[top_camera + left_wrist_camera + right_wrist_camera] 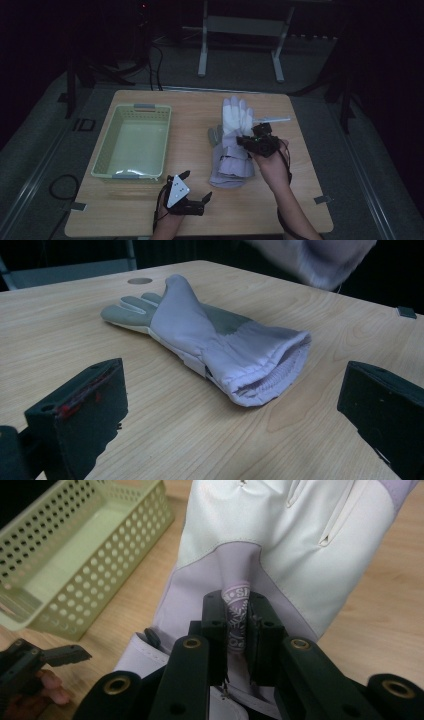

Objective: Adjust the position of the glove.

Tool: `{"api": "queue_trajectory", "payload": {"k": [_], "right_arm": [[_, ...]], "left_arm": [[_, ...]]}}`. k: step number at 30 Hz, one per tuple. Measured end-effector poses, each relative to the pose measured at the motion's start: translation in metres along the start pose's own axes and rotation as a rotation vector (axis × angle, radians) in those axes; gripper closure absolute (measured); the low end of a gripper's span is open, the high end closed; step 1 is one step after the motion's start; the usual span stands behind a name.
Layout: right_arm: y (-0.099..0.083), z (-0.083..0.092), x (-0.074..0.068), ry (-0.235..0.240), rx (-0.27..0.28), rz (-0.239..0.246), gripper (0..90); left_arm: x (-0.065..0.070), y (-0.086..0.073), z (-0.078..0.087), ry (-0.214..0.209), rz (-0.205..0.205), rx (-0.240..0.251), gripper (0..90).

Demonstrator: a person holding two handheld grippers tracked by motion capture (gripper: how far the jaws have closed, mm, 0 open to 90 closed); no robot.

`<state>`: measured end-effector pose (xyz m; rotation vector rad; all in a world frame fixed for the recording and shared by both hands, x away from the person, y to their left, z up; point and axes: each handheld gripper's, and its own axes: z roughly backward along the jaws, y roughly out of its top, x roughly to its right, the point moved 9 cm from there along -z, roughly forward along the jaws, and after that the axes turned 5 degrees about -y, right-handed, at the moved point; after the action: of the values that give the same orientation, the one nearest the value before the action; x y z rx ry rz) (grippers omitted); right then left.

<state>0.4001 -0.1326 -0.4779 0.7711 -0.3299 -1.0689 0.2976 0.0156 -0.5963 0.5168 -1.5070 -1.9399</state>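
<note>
I have two gloves in play. One glove (210, 340) lies flat near the middle of the surface (300, 200), cuff toward the near edge and fingers toward the far edge; I judge it is left there to wait its turn. The second glove (280, 545) hangs from my right claw (239, 630), lifted above the first, so in the high view the two overlap and I cannot separate them cleanly. The right claw is clenched on a pinched fold of that glove's lilac fabric, jaws nearly together with only the cloth between the pads. A small pinch near the cuff end lets the rest of the glove drape freely, which I think suits carrying it across.

The basket (134, 142) sits by the left edge, holding nothing that I can see, and I take it as the likely destination.

My left claw (192, 192) rests near the near edge, just in front of the basket's near right corner, pointing toward the lying glove's cuff. Its jaws stand wide apart, released, touching nothing; placed so, it looks ready to take the lying glove.
</note>
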Motion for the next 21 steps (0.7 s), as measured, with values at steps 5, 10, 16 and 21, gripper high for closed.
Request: {"api": "queue_trajectory", "payload": {"k": [5,10,16,21], "right_arm": [[-0.012,-0.024,-0.005,-0.018,-0.056,0.015,80.6],[-0.022,-0.045,-0.004,-0.035,-0.107,0.013,80.5],[-0.032,-0.068,-0.005,-0.050,-0.154,0.006,80.2],[-0.041,-0.080,-0.001,-0.069,-0.180,-0.005,79.8]], "left_arm": [[0.001,0.000,0.000,-0.003,-0.001,0.000,0.0],[0.001,0.000,0.000,-0.007,0.001,0.001,0.0],[0.001,0.000,0.000,-0.007,-0.004,0.000,0.0],[0.001,0.000,0.000,-0.008,-0.003,0.002,0.0]]}}
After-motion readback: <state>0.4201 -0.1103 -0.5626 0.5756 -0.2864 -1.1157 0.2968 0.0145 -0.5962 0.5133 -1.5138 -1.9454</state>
